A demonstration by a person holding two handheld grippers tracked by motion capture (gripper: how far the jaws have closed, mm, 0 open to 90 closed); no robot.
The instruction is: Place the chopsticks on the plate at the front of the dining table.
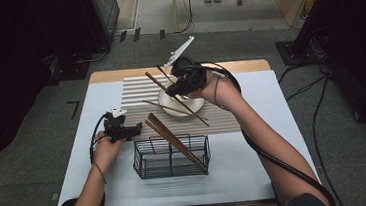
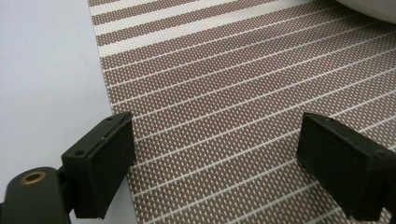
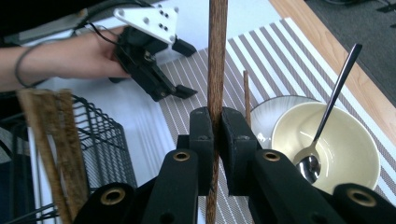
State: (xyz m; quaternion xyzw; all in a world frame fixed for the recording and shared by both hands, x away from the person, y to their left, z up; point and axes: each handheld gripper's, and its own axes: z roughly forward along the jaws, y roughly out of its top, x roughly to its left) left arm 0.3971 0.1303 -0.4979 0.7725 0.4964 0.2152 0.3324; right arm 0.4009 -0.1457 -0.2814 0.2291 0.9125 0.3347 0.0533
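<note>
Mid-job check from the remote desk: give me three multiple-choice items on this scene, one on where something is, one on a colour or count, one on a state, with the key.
1. Where is the spoon?
A. In the cream bowl
B. In the wire basket
C. On the white table

2. What colours is the striped mat?
A. Blue and yellow
B. Brown and white
C. Red and black

3. How is the right gripper?
A. Open above the bowl
B. Shut on the spoon
C. Shut on a wooden chopstick

Key:
1 A, in the right gripper view the spoon's head lies in the bowl, handle leaning on the rim.
2 B, the left gripper view shows brown weave with white lines.
3 C, the jaws pinch the chopstick, which runs up between the pads.
</note>
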